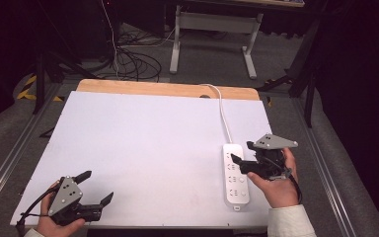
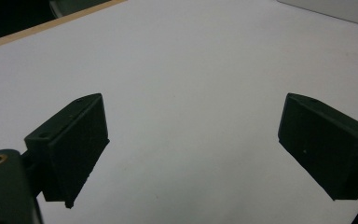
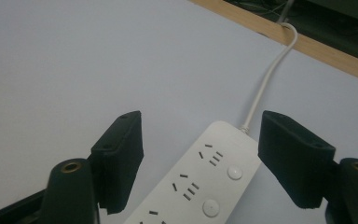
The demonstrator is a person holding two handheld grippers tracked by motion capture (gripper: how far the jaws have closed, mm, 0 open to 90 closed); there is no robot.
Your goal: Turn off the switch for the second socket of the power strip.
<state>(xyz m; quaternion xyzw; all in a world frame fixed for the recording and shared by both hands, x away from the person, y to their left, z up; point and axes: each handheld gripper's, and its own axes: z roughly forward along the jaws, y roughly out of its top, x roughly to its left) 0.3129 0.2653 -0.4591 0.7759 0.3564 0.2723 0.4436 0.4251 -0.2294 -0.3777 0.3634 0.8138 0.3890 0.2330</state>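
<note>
So the big white rectangular tabletop [image 1: 143, 148] takes up most of the high view, with a strip of light wood [image 1: 168, 89] showing along its far edge. Loads of open room on it: the whole left and middle are bare, so nothing blocks a move across. Around it there's grey carpeted floor [image 1: 10, 133], metal rails down both sides, a white-legged table frame [image 1: 212, 34] further back and a tangle of black cables [image 1: 133, 64] on the floor beyond the far edge. The room behind is pretty dark.

The white plastic power strip [image 1: 236, 175] lies flat near the right edge of the tabletop, running near to far, and its white cord [image 1: 223, 113] snakes off over the far edge.

The right gripper [image 1: 241, 157] sits just over the far half of the strip, jaws apart; in the right gripper view the strip lies between them with gaps both sides, nothing clamped. The left gripper [image 1: 97, 186] is down at the near left corner, well apart from the strip, jaws spread wide over bare white surface.
</note>
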